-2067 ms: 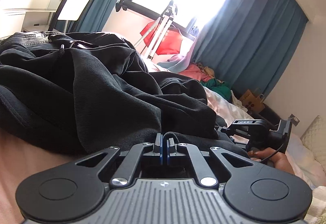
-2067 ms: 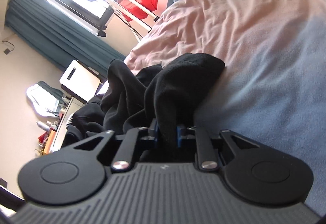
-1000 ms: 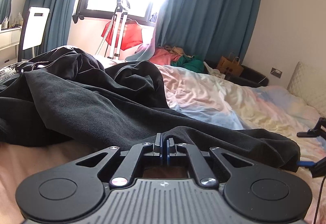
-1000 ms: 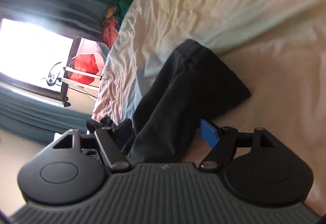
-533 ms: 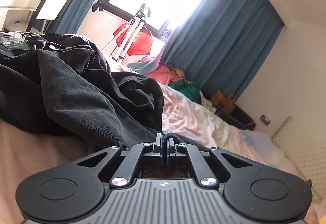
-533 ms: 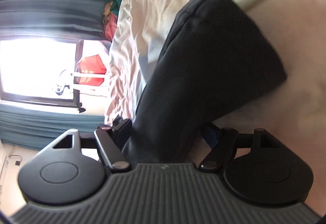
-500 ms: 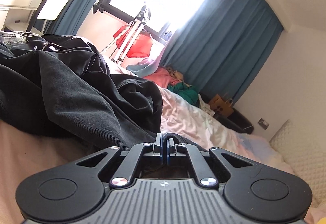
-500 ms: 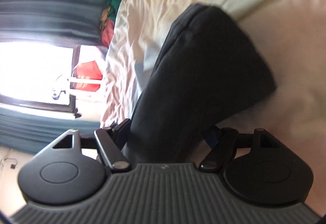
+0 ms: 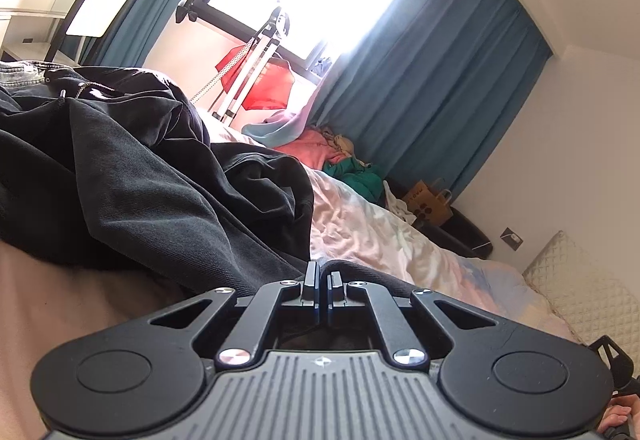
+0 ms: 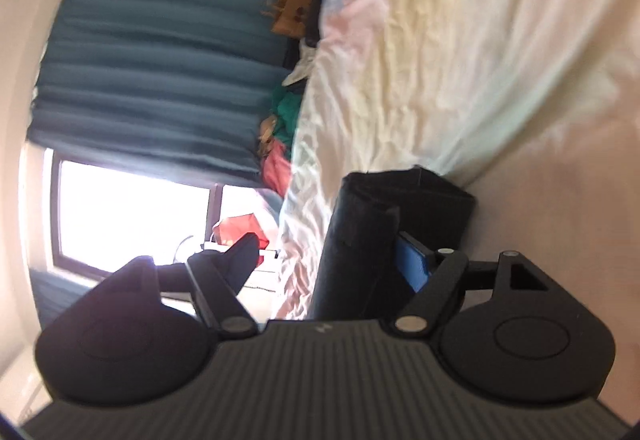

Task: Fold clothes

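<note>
trousers (image 9: 132, 175) lengthwise along bed (image 9: 392, 240) | left gripper (image 9: 322, 282) pinching hem | right gripper (image 10: 332, 260) fingers spread

Black garment (image 9: 132, 175), rumpled, lying on bed (image 9: 384, 240)

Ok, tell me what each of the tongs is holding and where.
The left tongs are shut on a fold of the black cotton garment. The right tongs are open around its cuff end, gripping nothing.
</note>
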`<action>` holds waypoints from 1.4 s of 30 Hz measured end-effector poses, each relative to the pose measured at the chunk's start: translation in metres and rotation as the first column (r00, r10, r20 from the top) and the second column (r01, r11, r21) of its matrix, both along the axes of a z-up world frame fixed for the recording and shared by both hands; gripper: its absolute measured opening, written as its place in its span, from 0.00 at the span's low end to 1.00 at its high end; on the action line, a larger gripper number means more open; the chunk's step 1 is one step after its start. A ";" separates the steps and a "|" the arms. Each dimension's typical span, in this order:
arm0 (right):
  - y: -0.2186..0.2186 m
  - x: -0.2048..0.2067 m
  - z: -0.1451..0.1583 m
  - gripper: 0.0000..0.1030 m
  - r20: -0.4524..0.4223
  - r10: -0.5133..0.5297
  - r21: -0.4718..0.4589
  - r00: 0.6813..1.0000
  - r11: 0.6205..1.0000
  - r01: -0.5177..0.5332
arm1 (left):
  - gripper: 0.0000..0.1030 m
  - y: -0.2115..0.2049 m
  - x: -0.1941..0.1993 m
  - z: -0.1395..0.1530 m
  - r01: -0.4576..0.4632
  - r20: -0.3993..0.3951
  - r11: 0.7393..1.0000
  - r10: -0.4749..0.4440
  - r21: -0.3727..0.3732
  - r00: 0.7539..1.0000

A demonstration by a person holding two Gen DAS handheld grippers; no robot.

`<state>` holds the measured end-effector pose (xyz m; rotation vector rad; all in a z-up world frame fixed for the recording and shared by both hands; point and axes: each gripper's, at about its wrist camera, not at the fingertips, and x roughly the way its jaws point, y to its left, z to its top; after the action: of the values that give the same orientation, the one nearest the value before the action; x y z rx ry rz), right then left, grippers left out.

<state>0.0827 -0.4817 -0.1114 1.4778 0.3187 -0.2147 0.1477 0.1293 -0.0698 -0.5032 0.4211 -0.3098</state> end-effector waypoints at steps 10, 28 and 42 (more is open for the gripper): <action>0.050 -0.001 -0.029 0.74 -0.249 0.244 0.095 0.937 0.969 -0.227 | 0.03 -0.002 -0.003 -0.002 -0.014 -0.022 1.000 0.015 0.018 1.000; 0.078 0.015 -0.027 0.65 -0.179 -0.021 -0.042 0.984 0.999 0.013 | 0.03 0.009 -0.003 -0.005 -0.032 -0.003 0.995 0.031 -0.092 1.000; 0.054 0.154 0.079 0.16 0.016 0.082 -0.279 0.996 0.957 -0.074 | 0.03 -0.010 -0.002 0.003 0.003 0.040 1.000 -0.004 0.018 0.999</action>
<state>0.2370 -0.4278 -0.0328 1.1864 0.3106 -0.1678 0.1460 0.1196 -0.0673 -0.4776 0.3856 -0.3184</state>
